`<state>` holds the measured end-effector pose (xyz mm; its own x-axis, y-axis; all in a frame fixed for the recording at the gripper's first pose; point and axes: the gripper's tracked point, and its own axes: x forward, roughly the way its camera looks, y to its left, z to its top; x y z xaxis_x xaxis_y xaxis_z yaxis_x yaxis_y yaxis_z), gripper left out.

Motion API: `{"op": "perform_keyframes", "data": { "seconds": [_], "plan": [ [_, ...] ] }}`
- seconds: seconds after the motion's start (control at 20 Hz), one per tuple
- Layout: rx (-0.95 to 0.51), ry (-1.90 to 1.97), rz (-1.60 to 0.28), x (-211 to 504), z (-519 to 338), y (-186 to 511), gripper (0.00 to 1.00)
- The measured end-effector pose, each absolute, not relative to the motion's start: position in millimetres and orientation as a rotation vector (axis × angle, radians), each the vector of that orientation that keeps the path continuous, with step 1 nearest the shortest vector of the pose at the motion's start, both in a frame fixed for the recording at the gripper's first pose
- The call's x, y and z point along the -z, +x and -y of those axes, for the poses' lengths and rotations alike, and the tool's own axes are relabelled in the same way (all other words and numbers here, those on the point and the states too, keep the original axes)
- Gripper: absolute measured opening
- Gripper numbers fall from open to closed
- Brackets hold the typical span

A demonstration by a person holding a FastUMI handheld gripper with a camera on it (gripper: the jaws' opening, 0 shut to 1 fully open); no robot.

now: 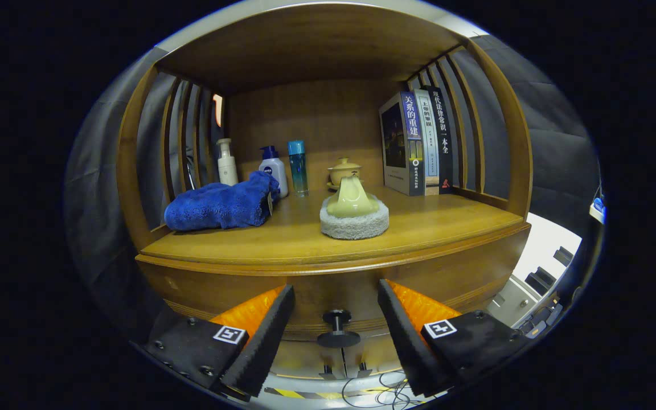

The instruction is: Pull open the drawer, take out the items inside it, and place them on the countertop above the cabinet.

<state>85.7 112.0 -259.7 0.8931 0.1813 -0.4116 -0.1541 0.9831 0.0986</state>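
Observation:
A wooden cabinet has a drawer front (328,290) under its countertop (419,228). The drawer stands closed, with a dark round knob (337,329) sticking out of its middle. My gripper (336,299) is open, and the knob sits between the two fingers, touching neither. On the countertop lie a folded blue towel (220,206) to the left and a yellow-handled brush on a grey round pad (354,215) in the middle. What is inside the drawer is hidden.
At the back of the countertop stand a white pump bottle (226,163), a white bottle with a blue cap (274,169), a blue tube (298,167), a small yellow lidded cup (344,169) and three upright books (419,142). Slatted wooden sides enclose the shelf. Cables (385,390) lie on the floor below.

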Motion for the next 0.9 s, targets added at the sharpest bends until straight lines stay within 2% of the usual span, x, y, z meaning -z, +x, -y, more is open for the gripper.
{"op": "perform_keyframes", "data": {
  "seconds": [0.4,0.9],
  "plan": [
    [-0.147,0.047,-0.448,255.4,-104.3,83.5,1.0],
    [-0.083,0.08,-0.318,128.4,-61.4,53.7,0.98]
  ]
}}
